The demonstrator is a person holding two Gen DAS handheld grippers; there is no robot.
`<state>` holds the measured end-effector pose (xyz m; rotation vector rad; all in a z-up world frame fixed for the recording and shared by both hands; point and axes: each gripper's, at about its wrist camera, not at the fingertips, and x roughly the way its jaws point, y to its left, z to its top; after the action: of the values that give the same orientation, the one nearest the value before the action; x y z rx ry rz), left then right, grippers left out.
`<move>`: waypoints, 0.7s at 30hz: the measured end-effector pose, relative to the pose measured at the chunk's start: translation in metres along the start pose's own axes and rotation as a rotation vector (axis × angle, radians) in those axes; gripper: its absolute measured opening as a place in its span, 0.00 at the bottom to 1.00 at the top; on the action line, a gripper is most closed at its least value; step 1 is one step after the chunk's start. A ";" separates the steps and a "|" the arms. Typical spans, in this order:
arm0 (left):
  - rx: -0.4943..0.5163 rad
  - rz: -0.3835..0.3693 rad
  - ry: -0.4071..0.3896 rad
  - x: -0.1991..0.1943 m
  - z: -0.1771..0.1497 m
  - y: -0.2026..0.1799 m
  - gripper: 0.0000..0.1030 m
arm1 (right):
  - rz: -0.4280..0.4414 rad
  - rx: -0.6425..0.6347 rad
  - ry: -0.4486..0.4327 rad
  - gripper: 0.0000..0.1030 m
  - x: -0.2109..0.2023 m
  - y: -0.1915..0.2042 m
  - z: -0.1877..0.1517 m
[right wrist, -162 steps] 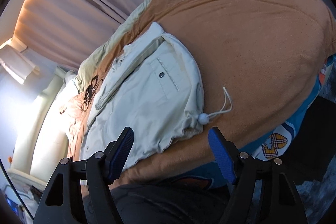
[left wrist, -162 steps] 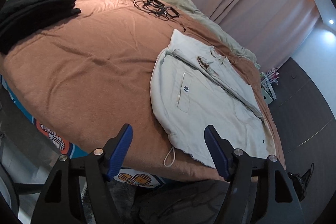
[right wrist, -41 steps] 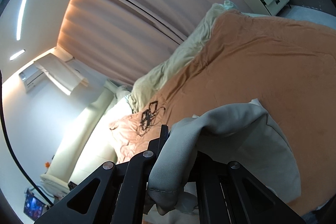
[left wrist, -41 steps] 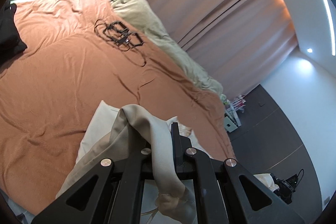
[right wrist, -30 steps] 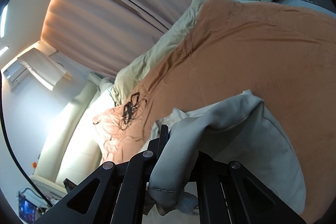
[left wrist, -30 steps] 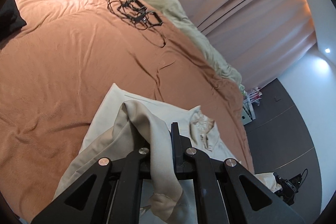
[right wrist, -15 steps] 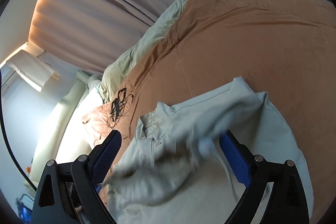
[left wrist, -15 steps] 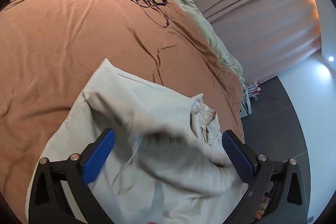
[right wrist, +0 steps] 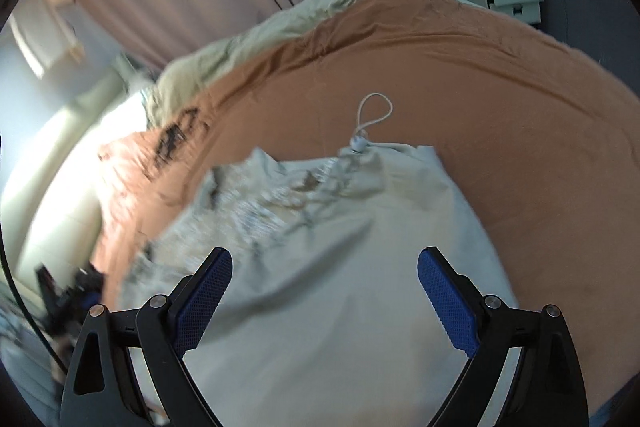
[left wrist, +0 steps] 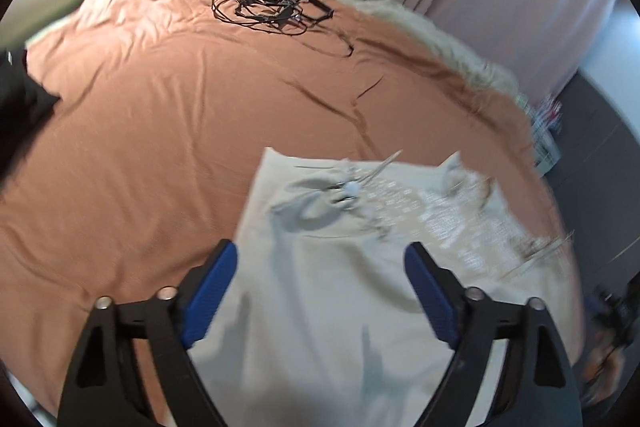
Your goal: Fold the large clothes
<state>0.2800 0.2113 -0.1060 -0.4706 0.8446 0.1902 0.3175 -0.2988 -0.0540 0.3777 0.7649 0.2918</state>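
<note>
Since hem lies doubled over collar, jacket (left wrist: 328, 307) flat on bed (left wrist: 160, 99); left gripper (left wrist: 320, 267), right gripper (right wrist: 325, 275) jaws spread, empty.

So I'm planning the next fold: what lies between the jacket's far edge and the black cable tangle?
Only bare orange bedspread, creased, separates the jacket from the cable tangle; the left wrist view shows it.

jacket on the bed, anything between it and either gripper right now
Nothing visible does. Both the left gripper and the right gripper hang open directly over the pale jacket, with only air between. The black cables lie far off.
</note>
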 end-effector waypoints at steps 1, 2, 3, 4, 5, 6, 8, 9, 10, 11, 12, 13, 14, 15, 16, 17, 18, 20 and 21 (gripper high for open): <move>0.023 0.019 0.013 0.005 0.002 0.000 0.76 | -0.016 -0.013 0.010 0.92 0.003 -0.001 0.000; 0.053 0.037 0.034 0.012 0.005 0.000 0.74 | -0.042 -0.031 0.023 0.92 0.008 -0.002 0.001; 0.072 0.047 0.047 0.017 0.007 0.000 0.74 | -0.062 -0.045 0.033 0.91 0.013 -0.004 0.003; 0.097 0.063 0.061 0.024 0.011 -0.001 0.73 | -0.081 -0.055 0.041 0.91 0.017 -0.006 0.005; 0.118 0.076 0.070 0.030 0.013 -0.002 0.73 | -0.093 -0.061 0.047 0.91 0.018 -0.008 0.004; 0.138 0.085 0.079 0.035 0.015 -0.004 0.73 | -0.117 -0.071 0.059 0.91 0.025 -0.010 0.007; 0.177 0.094 0.101 0.048 0.022 -0.008 0.73 | -0.161 -0.101 0.086 0.91 0.039 -0.013 0.015; 0.195 0.099 0.122 0.058 0.026 -0.009 0.73 | -0.182 -0.118 0.100 0.91 0.045 -0.013 0.019; 0.211 0.112 0.142 0.068 0.029 -0.010 0.73 | -0.207 -0.141 0.117 0.91 0.053 -0.014 0.024; 0.226 0.122 0.155 0.076 0.031 -0.012 0.73 | -0.241 -0.168 0.140 0.91 0.065 -0.016 0.030; 0.241 0.132 0.166 0.084 0.034 -0.014 0.73 | -0.261 -0.182 0.156 0.91 0.072 -0.017 0.034; 0.258 0.147 0.179 0.093 0.036 -0.015 0.73 | -0.277 -0.195 0.173 0.91 0.079 -0.019 0.038; 0.271 0.156 0.185 0.099 0.039 -0.017 0.73 | -0.298 -0.212 0.195 0.91 0.090 -0.020 0.043; 0.286 0.165 0.191 0.104 0.040 -0.019 0.72 | -0.313 -0.223 0.205 0.91 0.095 -0.021 0.046; 0.301 0.171 0.198 0.109 0.042 -0.021 0.71 | -0.330 -0.241 0.219 0.91 0.104 -0.022 0.051; 0.319 0.175 0.204 0.116 0.045 -0.024 0.69 | -0.341 -0.255 0.234 0.91 0.110 -0.021 0.053; 0.338 0.170 0.208 0.121 0.047 -0.028 0.65 | -0.352 -0.267 0.248 0.91 0.117 -0.022 0.055; 0.364 0.146 0.218 0.130 0.050 -0.034 0.59 | -0.389 -0.292 0.272 0.91 0.131 -0.022 0.058; 0.376 0.148 0.224 0.136 0.052 -0.037 0.58 | -0.401 -0.306 0.281 0.89 0.139 -0.023 0.059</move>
<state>0.4162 0.2000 -0.1670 -0.0765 1.1092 0.1112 0.4580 -0.2788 -0.1102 -0.1118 1.0344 0.0799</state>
